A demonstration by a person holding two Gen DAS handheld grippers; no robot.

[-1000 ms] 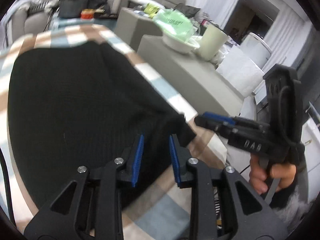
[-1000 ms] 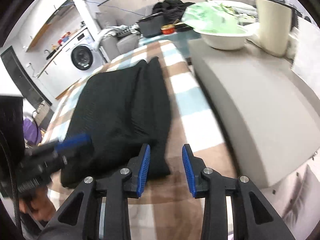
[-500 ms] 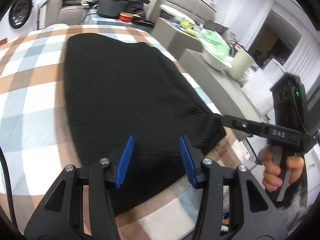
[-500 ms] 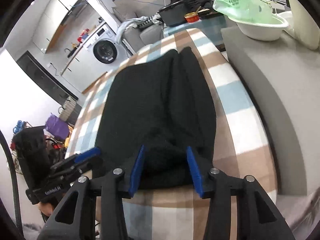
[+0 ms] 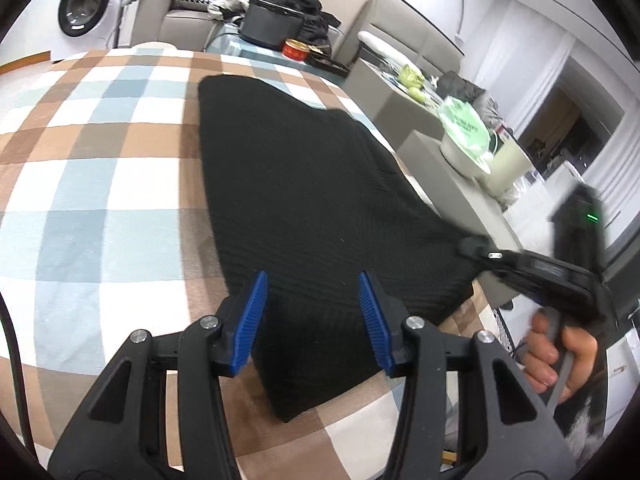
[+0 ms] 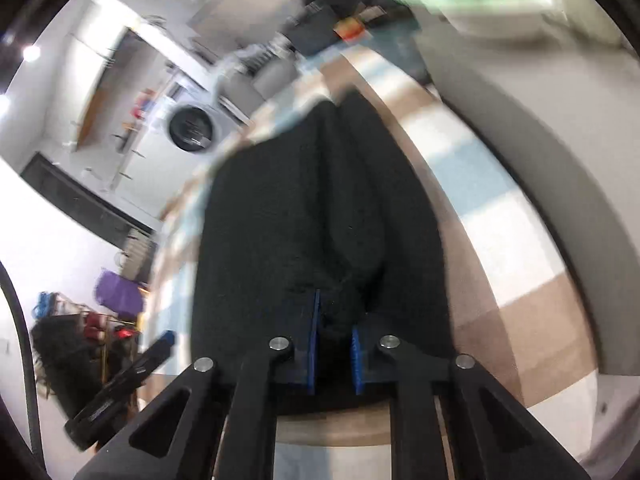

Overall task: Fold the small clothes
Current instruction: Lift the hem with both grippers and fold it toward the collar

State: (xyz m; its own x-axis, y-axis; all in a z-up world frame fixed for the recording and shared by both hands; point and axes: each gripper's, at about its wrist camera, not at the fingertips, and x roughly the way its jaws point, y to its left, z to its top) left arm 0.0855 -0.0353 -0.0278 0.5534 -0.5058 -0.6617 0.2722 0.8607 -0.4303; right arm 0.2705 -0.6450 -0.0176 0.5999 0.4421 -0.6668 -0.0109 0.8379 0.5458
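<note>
A black knitted garment (image 5: pixel 300 180) lies flat on a brown, blue and white checked cloth (image 5: pixel 100 184). My left gripper (image 5: pixel 312 280) is open, its blue pads straddling the near hem with nothing pressed between them. At the garment's near right corner my right gripper (image 5: pixel 472 246) is held by a hand (image 5: pixel 560 360). The right wrist view is blurred. There the right gripper (image 6: pixel 336 320) has its jaws closing, the pads pinching a bunched fold of the garment (image 6: pixel 300 208). The left gripper (image 6: pixel 160 344) shows at that view's lower left.
A grey low table (image 5: pixel 452 184) runs along the right of the cloth, with a white bowl under a green bag (image 5: pixel 464 132) and a pale cup (image 5: pixel 508 168). Behind stand a washing machine (image 5: pixel 86 0), a sofa, a black bin (image 5: pixel 272 26) and a red tin (image 5: pixel 295 49).
My left gripper slid left along the near hem and opened wider. My right gripper opened around the garment's near right corner, then closed on the fabric.
</note>
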